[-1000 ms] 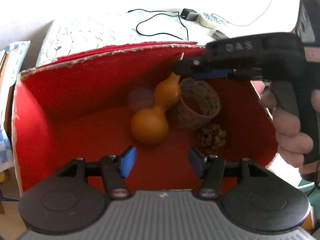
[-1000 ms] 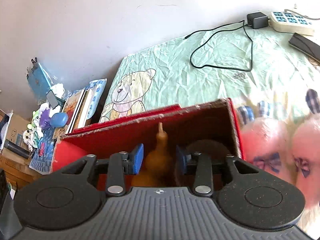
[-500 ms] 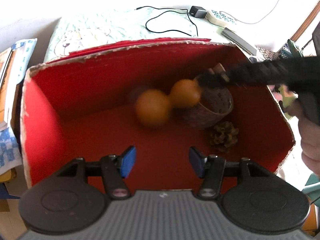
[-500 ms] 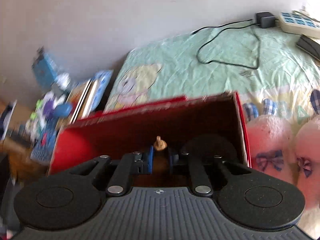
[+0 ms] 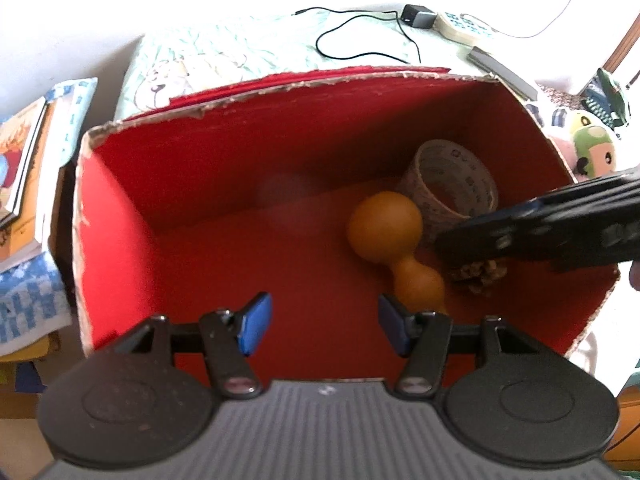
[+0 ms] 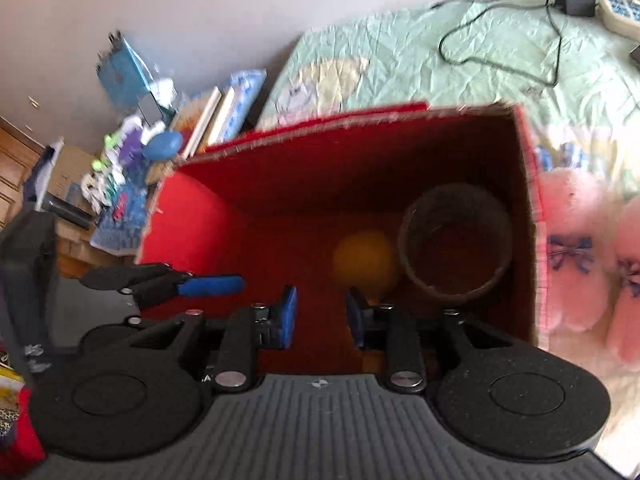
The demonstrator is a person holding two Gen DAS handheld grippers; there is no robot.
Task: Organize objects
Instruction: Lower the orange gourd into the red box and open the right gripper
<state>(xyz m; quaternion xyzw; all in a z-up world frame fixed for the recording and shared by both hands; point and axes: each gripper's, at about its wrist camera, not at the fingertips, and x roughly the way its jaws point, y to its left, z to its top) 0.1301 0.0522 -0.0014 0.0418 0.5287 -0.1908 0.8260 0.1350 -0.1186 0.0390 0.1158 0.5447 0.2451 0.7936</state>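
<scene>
An orange gourd (image 5: 394, 240) lies on its side on the floor of the red cardboard box (image 5: 180, 184), its fat end against a roll of printed tape (image 5: 452, 184). Beside them lies a pine cone (image 5: 480, 276), partly hidden. My left gripper (image 5: 324, 324) hangs open over the box's near side, holding nothing. My right gripper (image 6: 322, 316) is open above the box, with the blurred gourd (image 6: 364, 260) and tape roll (image 6: 456, 240) below it. Its dark fingers (image 5: 520, 236) reach in from the right in the left wrist view.
The box sits on a green bedsheet (image 6: 460, 80) with a black cable (image 5: 360, 52), a charger (image 5: 418, 16) and a power strip (image 5: 464, 28) behind it. Books (image 6: 208, 116) and clutter lie to the left, pink fluffy slippers (image 6: 580, 260) to the right.
My right gripper, shut on the gourd's neck half a second ago, has opened and let go. The gourd now lies on the box floor beside the tape roll.
</scene>
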